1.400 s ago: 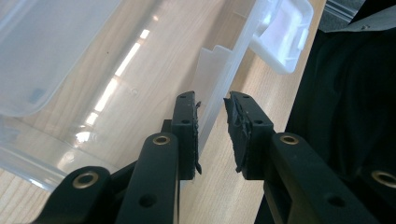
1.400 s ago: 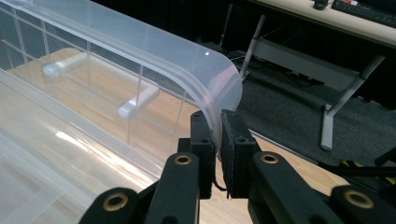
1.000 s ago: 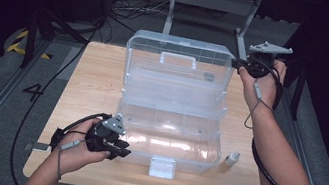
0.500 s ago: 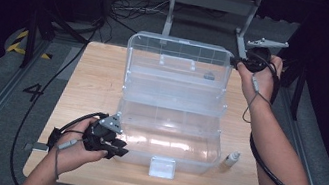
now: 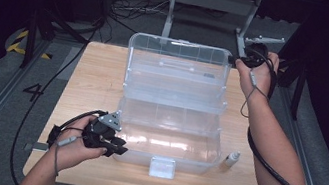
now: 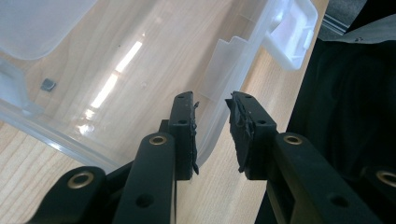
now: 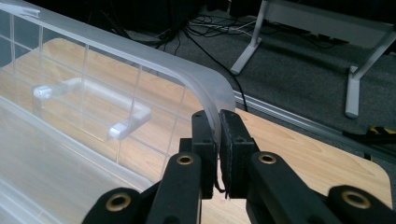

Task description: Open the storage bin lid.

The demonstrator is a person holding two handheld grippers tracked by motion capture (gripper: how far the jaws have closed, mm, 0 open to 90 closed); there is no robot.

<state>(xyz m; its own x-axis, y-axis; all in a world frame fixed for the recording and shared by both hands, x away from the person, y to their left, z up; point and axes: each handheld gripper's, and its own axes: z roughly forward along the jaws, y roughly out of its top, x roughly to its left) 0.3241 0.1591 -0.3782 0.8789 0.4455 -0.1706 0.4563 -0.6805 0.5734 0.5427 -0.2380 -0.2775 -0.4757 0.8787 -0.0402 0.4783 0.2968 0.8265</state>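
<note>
Wooden counter (image 5: 94, 75): right hand-held gripper (image 5: 237, 60), pinching the clear plastic box's lid (image 5: 177, 66) at two o'clock, has nudged it inward; left hand-held gripper (image 5: 118, 146) straddles the front wall, spread.

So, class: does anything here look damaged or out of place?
Yes. The left tongs have torn, ragged pads. A small bottle lies tipped on the table beside the open clear box.

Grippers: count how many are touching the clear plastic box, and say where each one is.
2: the right gripper clamps the raised lid's far right corner; the left gripper straddles the box's near left wall.
</note>
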